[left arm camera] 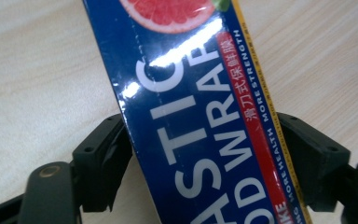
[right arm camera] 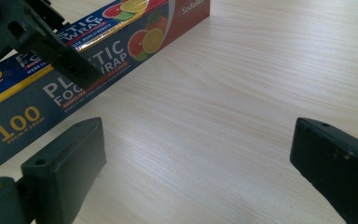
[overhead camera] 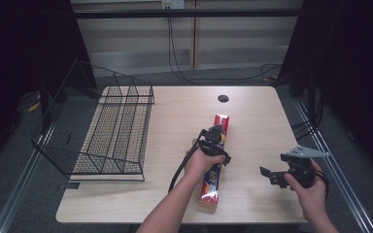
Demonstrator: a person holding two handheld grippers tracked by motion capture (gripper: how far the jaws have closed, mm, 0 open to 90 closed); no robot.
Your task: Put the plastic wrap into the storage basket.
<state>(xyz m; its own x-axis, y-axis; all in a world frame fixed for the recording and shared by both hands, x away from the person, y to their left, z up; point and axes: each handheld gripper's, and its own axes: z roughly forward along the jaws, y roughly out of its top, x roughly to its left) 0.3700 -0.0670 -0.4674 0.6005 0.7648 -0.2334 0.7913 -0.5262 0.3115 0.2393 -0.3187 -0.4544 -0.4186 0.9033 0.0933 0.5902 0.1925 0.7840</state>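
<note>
Left jaws: your left gripper (overhead camera: 217, 137) has its jaws against both long sides of the plastic wrap box (left arm camera: 200, 121).
Right jaws: your right gripper (overhead camera: 266, 174) is wide open and holds nothing.
Box: long, blue and red, fruit pictures, lying mid-desk (overhead camera: 175, 194).
Around: wire basket (overhead camera: 109, 128) at the desk's left, well apart from the box.

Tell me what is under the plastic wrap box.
The plastic wrap box lies flat on the wooden table. The left tool straddles it. Its underside is hidden.
</note>
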